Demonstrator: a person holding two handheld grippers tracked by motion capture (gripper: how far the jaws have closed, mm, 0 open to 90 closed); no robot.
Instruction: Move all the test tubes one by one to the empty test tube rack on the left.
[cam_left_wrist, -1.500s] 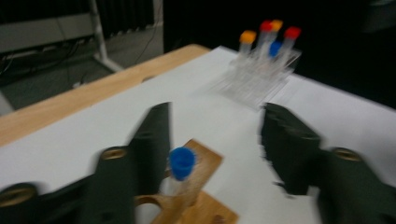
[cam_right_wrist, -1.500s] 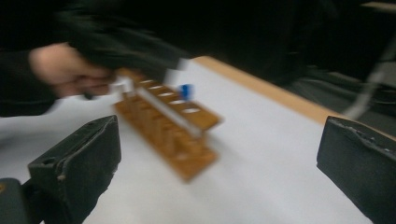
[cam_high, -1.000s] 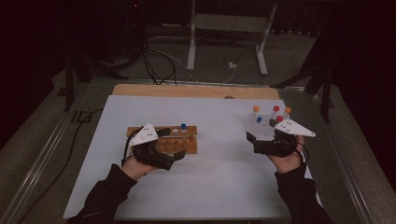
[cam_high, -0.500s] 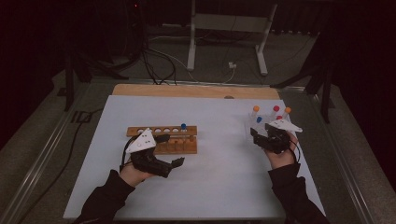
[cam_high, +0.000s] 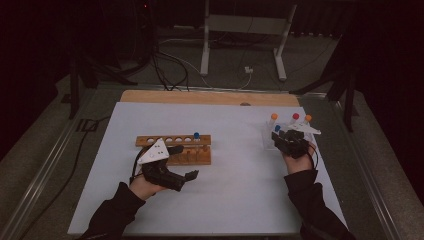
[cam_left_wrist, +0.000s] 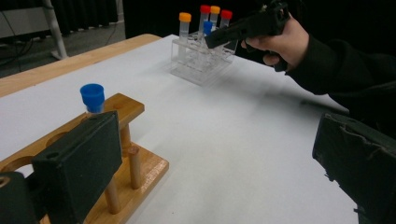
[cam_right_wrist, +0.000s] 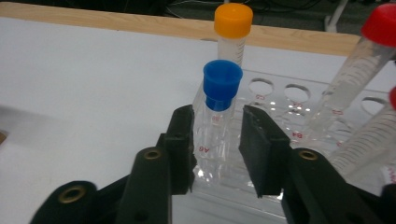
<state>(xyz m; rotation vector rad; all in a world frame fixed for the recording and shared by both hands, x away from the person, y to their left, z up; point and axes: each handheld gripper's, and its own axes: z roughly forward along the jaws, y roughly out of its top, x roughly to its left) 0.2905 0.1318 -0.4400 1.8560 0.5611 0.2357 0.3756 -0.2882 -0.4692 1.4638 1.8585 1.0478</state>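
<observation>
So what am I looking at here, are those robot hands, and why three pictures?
No robot: a person holds a two-jaw tool in each hand. One camera looks down from above; the other two ride on the tools and look along their black jaws.

On the white table stand a wooden rack with one blue-capped tube, and a clear plastic rack of tubes with orange and red caps.

The left tool waits open beside the wooden rack, holding nothing. The right tool has its jaws either side of a blue-capped tube in the clear rack, with gaps on both sides, so nothing is gripped yet.
</observation>
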